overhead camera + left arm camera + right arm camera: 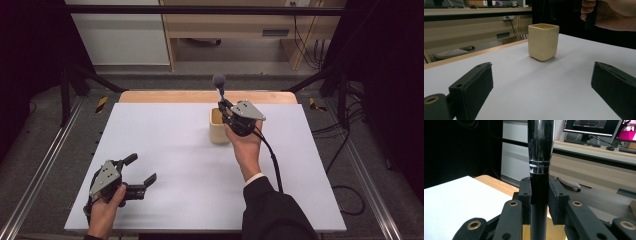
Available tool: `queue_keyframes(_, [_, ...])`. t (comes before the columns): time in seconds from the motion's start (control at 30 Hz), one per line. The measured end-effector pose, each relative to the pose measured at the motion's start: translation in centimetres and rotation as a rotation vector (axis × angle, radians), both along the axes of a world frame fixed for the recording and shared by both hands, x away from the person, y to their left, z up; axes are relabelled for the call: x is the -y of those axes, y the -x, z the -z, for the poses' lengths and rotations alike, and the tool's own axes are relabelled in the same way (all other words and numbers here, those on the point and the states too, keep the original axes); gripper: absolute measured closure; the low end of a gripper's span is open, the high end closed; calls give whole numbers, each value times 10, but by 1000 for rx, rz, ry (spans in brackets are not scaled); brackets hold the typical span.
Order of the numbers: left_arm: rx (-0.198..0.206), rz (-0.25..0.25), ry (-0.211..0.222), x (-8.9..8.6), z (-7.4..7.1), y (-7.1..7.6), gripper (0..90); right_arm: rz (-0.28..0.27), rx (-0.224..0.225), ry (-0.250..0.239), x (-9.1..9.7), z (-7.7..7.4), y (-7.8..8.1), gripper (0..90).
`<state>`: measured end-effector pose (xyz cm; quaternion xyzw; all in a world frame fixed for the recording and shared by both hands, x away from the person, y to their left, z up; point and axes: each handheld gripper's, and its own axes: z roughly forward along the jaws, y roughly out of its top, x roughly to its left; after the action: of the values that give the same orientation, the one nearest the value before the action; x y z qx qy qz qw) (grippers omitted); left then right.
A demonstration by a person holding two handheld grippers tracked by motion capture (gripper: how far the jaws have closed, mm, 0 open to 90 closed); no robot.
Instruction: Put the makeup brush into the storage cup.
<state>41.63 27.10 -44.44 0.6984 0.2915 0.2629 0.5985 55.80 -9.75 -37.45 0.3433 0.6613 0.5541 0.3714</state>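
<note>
A brush with a grey bristle head, silver ferrule and black handle [219, 89] stands upright over a cream square cup [218, 132] at the table's middle back. My right gripper [223, 107] is shut on the black handle just above the cup's rim. In the right gripper view the brush [541, 150] rises between the pads [525, 195] of my right gripper [540, 195], and the cup's yellow inside [560, 233] lies below. My left gripper [141, 169] rests open and empty at the near left. Its view looks past its open jaws [541, 87] at the cup [543, 41].
A white board [165, 150] covers the table, with a wooden strip [165, 96] along the far edge. Metal rails [45, 165] run down both sides. The person's right hand [614, 15] hangs above the cup. Desks with monitors [594, 127] stand beyond.
</note>
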Motion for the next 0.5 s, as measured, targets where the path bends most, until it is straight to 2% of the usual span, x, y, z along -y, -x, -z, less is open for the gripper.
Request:
queue_keyframes(0.1, [-1, 0, -2, -1, 0, 0, 38, 18, 8, 3, 0, 0, 0, 746])
queue_keyframes(0.2, [1, 0, 1, -1, 0, 0, 38, 34, 2, -24, 2, 1, -2, 745])
queue_keyframes(0.5, [0, 1, -1, -1, -1, 0, 38, 33, -1, -26, -1, 5, -3, 745])
